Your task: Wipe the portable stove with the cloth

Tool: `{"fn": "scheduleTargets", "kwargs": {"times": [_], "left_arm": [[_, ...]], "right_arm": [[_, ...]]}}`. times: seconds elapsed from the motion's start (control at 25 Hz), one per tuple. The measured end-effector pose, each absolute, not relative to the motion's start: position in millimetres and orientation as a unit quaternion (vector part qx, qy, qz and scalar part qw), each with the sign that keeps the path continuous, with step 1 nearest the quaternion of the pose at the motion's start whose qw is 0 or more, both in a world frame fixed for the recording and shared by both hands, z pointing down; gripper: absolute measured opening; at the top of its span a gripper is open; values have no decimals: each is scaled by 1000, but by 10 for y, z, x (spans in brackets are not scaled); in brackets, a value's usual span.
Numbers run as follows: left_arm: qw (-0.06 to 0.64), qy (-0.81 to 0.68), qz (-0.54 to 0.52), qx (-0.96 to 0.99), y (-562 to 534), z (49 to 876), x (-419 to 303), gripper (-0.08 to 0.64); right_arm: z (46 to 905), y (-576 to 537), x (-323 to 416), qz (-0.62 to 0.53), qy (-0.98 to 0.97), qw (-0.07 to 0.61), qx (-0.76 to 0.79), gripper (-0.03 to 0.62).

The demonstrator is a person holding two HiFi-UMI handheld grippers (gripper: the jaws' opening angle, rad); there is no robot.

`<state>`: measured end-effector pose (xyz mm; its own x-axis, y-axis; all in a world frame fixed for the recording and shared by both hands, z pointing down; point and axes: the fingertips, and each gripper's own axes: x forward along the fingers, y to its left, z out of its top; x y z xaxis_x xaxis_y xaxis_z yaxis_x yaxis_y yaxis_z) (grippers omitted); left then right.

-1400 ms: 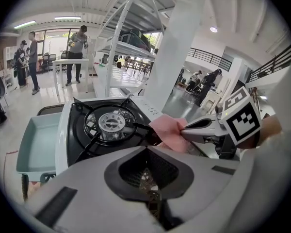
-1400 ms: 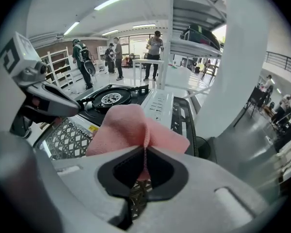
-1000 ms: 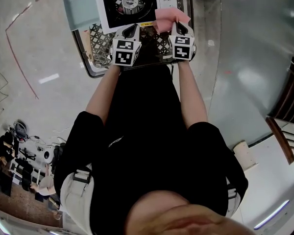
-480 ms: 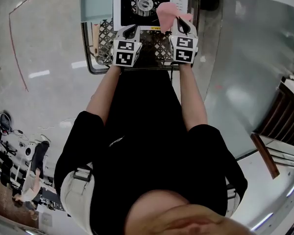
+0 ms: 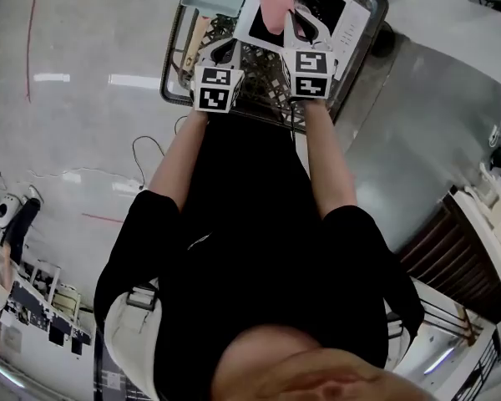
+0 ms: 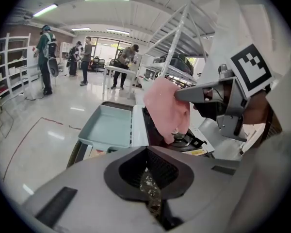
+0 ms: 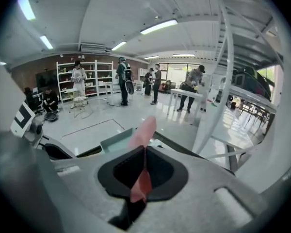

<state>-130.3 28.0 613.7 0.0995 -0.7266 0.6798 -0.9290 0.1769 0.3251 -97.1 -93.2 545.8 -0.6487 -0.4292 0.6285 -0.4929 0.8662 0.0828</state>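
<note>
Room first: the stove (image 5: 349,25) sits on a wire cart (image 5: 165,90), just ahead of both sets of fingers. A pale tray (image 6: 106,127) lies against the stove's side, ahead and left of my left fingers. The cart rim runs close around the tray and stove. Open shiny floor spreads left of the cart, and a grey surface lies to its right. White angled rack poles rise ahead and right of the right fingers. People stand far off across the hall, well away from both grippers.

The left gripper (image 6: 148,168) has its jaws drawn together to a thin slit with nothing between them; only cart mesh shows through. It is held over the cart's near edge, short of the stove.

The right gripper (image 7: 144,154) is clamped on the pink cloth (image 5: 271,2). One end sticks up past the fingertips and a short tail shows behind them. From my left gripper view the cloth hangs down off the right fingers over the stove's black top, its lower edge near the burner; I can't tell whether it touches.

Writing: only square black-and-white markers on both gripper cubes. The print on the stove panel is too small to read.
</note>
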Motion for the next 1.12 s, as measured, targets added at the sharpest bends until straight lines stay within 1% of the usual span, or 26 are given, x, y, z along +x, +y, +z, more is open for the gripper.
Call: {"fn": "scheduleTargets", "kwargs": {"times": [0.16, 0.36, 0.56, 0.68, 0.8, 1.12], "left_arm": [[413, -675, 116, 600, 523, 6272, -1449, -2], [419, -692, 102, 578, 679, 6366, -1739, -2], [426, -693, 98, 574, 697, 6400, -1793, -2], [421, -689, 98, 581, 641, 6383, -1785, -2], [415, -685, 102, 590, 588, 6371, -1759, -2], [416, -662, 116, 613, 472, 6365, -1617, -2]], "right_arm": [[5673, -704, -1312, 41, -914, 350, 202, 11], [6086, -411, -1639, 12, -906, 401, 136, 11], [6482, -211, -1606, 3, -877, 474, 82, 11], [6635, -139, -1539, 8, -862, 503, 60, 11], [6676, -179, -1463, 7, -856, 514, 60, 11], [6635, -438, -1236, 18, -850, 515, 107, 11]]}}
